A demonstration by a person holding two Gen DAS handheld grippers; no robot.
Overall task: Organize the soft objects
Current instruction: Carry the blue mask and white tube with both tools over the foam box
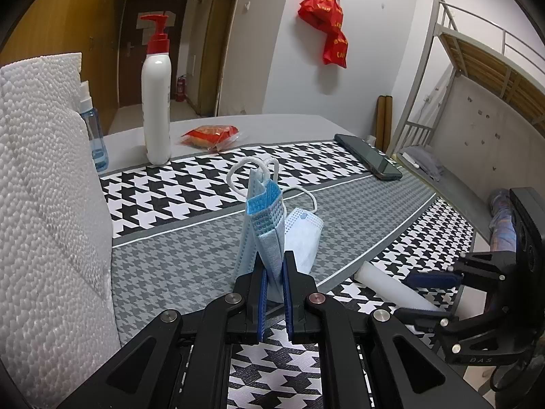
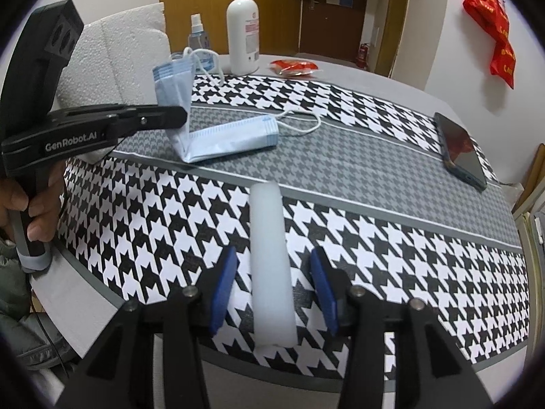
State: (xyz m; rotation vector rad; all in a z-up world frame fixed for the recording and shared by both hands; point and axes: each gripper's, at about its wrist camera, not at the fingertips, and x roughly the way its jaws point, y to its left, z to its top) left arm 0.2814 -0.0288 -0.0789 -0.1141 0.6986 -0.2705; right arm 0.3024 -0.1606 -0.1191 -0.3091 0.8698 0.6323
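Note:
A stack of light-blue face masks (image 1: 264, 225) is folded, one half standing up and the other half lying flat (image 2: 231, 136) on the houndstooth cloth. My left gripper (image 1: 274, 266) is shut on the upright half near the fold; the white ear loops hang free above and behind. A white, soft-looking cylinder (image 2: 270, 255) lies on the cloth near the front edge. My right gripper (image 2: 272, 262) straddles it with its blue pads (image 2: 226, 272) apart and a gap on each side, so it is open. In the left wrist view the right gripper (image 1: 432, 294) is at the far right, by the cylinder (image 1: 391, 289).
At the back stand a white pump bottle (image 2: 242, 39) with a red top and a small spray bottle (image 2: 197, 35). A red packet (image 2: 294, 67) lies nearby, and a dark phone (image 2: 460, 151) lies at the right. A white textured block (image 1: 44, 177) fills the left. A hand (image 2: 24, 211) holds the left gripper's handle.

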